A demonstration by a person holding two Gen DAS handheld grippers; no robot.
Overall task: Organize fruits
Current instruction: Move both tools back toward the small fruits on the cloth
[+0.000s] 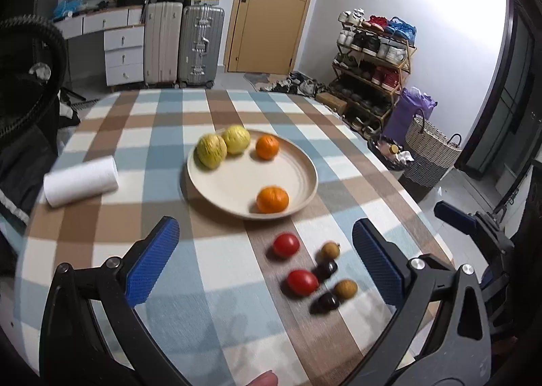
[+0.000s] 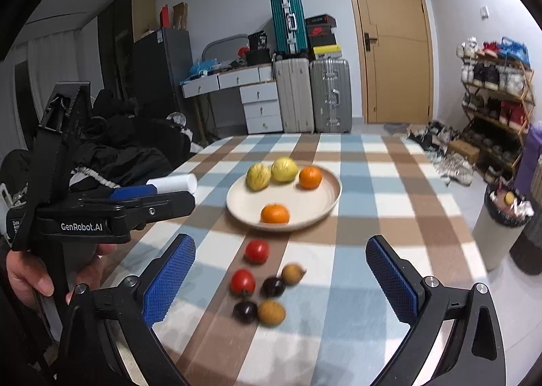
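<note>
Checked in blue, brown and white, the tablecloth [image 2: 389, 216] covers a round table in a cluttered room with suitcases and a shoe rack behind. We see a cream plate [image 2: 323, 208] at mid-table holding two yellow-green fruits [image 2: 259, 176] on its far left and two oranges [image 2: 275, 213], one far, one near. Six small fruits lie loose on the cloth, just near of the plate: two red tomatoes [image 2: 242, 281], two dark plums [image 2: 244, 311] and two tan longan-like fruits [image 2: 271, 312], bunched close together. A paper-towel roll [image 1: 81, 180] lies on its side, well left of the plate.

We hold both grippers spread wide and empty above the near edge. The left gripper [image 1: 266, 260] has the loose cluster toward its right finger; the right gripper [image 2: 280, 279] frames the cluster almost centrally between its fingers, so we judge it the better placed. From there the plate lies straight ahead, farther along the table. The round fruits have no long axis to align with.
</note>
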